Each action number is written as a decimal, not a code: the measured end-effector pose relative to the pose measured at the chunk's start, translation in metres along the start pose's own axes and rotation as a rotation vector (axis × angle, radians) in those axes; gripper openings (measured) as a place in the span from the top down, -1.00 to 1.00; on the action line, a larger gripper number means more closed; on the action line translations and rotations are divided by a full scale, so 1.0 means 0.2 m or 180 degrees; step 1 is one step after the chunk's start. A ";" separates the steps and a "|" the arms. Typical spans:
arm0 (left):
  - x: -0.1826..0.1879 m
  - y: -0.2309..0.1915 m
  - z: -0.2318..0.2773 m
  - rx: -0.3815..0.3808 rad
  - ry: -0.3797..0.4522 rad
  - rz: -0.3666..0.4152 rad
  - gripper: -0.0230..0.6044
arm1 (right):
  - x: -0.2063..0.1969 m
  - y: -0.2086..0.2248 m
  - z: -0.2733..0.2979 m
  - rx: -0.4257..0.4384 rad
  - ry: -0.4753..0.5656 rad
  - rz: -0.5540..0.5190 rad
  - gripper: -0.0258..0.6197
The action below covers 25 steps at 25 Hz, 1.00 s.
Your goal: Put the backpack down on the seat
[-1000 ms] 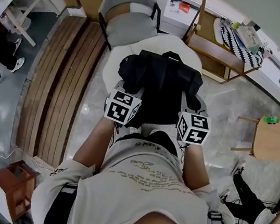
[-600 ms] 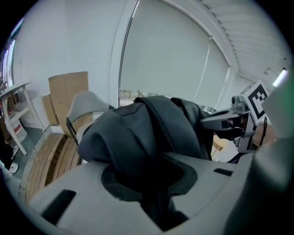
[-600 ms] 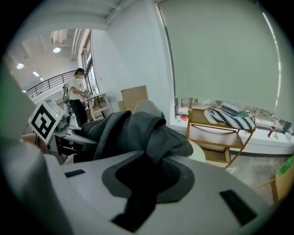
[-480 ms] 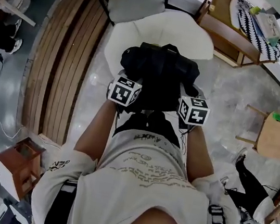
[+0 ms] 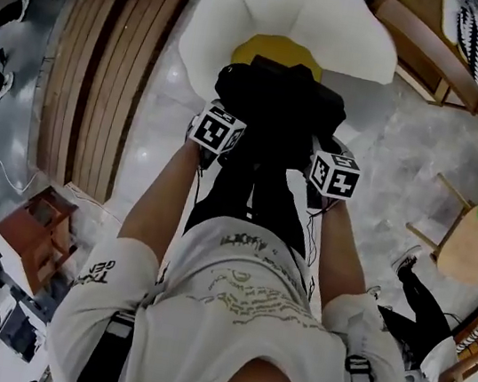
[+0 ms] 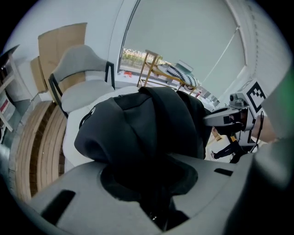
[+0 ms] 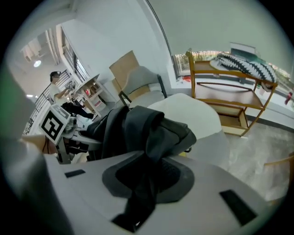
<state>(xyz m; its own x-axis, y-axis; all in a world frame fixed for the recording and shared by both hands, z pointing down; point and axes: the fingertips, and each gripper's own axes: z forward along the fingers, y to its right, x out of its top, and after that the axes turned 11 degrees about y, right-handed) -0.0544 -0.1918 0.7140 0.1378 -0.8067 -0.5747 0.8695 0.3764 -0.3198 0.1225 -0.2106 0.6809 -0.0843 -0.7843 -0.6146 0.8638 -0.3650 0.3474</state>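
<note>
The black backpack [image 5: 276,100] hangs between my two grippers, just over the near edge of the white seat [image 5: 238,24], whose yellow centre [image 5: 275,49] shows behind it. My left gripper [image 5: 222,125] holds the bag's left side and my right gripper [image 5: 326,162] its right side, both pointing steeply down. In the left gripper view the jaws are shut on black backpack fabric [image 6: 147,133]. In the right gripper view the jaws pinch a dark fold of the backpack [image 7: 144,133], with the white seat [image 7: 202,114] beyond. Whether the bag touches the seat is hidden.
A slatted wooden platform [image 5: 96,73] runs along the left. A wooden rack [image 5: 428,49] stands at the upper right, and a small round wooden stool [image 5: 473,245] at the right. A grey chair [image 6: 85,78] is behind the seat. A brown box [image 5: 29,238] sits on the floor at lower left.
Both grippers have come down together with the backpack, toward the white seat. The seat now looks nearer and its yellow centre has come into sight behind the bag.
</note>
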 end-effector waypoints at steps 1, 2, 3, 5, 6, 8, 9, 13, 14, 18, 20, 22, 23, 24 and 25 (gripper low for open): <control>-0.04 -0.02 0.07 -0.0015 -0.0040 -0.0031 0.57 | -0.04 0.04 0.06 0.0000 -0.0042 0.0016 0.70; -0.08 -0.03 0.14 -0.0025 -0.0083 -0.0063 0.57 | -0.07 0.09 0.11 0.0000 -0.0087 0.0033 0.70; -0.12 -0.05 0.20 -0.0028 -0.0126 -0.0105 0.57 | -0.12 0.13 0.15 -0.0003 -0.0137 0.0051 0.70; -0.22 -0.06 0.31 -0.0014 -0.0196 -0.0220 0.57 | -0.21 0.19 0.23 -0.0015 -0.0238 0.0084 0.70; -0.27 -0.08 0.36 0.0000 -0.0222 -0.0274 0.57 | -0.25 0.21 0.27 -0.0026 -0.0281 0.0092 0.70; -0.36 -0.13 0.46 0.0032 -0.0269 -0.0331 0.57 | -0.34 0.26 0.38 -0.0056 -0.0341 0.0070 0.70; -0.40 -0.16 0.53 0.0049 -0.0293 -0.0342 0.57 | -0.37 0.29 0.44 -0.0065 -0.0358 0.0050 0.70; -0.56 -0.26 0.73 0.0112 -0.0399 -0.0422 0.57 | -0.51 0.39 0.65 -0.0015 -0.0404 -0.0014 0.70; -0.59 -0.29 0.75 0.0140 -0.0404 -0.0450 0.57 | -0.53 0.38 0.69 0.0019 -0.0402 -0.0046 0.70; -0.70 -0.45 0.83 0.0326 -0.0428 -0.0580 0.49 | -0.54 0.33 0.84 0.0148 -0.0371 -0.0294 0.68; -0.79 -0.49 0.85 0.0411 -0.0510 -0.0717 0.40 | -0.57 0.29 0.87 0.0185 -0.0424 -0.0422 0.67; -0.86 -0.53 0.86 0.0474 -0.0545 -0.0865 0.32 | -0.59 0.26 0.91 0.0201 -0.0443 -0.0509 0.66; -0.87 -0.56 0.86 0.0517 -0.0553 -0.0900 0.26 | -0.59 0.25 0.93 0.0199 -0.0421 -0.0542 0.66; -0.87 -0.60 0.86 0.0564 -0.0561 -0.0923 0.16 | -0.59 0.23 0.96 0.0187 -0.0381 -0.0583 0.66; -0.87 -0.64 0.86 0.0607 -0.0571 -0.0958 0.08 | -0.58 0.21 0.99 0.0159 -0.0330 -0.0630 0.66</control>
<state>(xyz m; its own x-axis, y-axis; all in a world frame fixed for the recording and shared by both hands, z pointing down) -0.1080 -0.1776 0.9838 -0.0707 -0.9411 -0.3306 0.9538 0.0332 -0.2985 0.0712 -0.2338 0.9076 -0.3024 -0.7415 -0.5990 0.7999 -0.5392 0.2635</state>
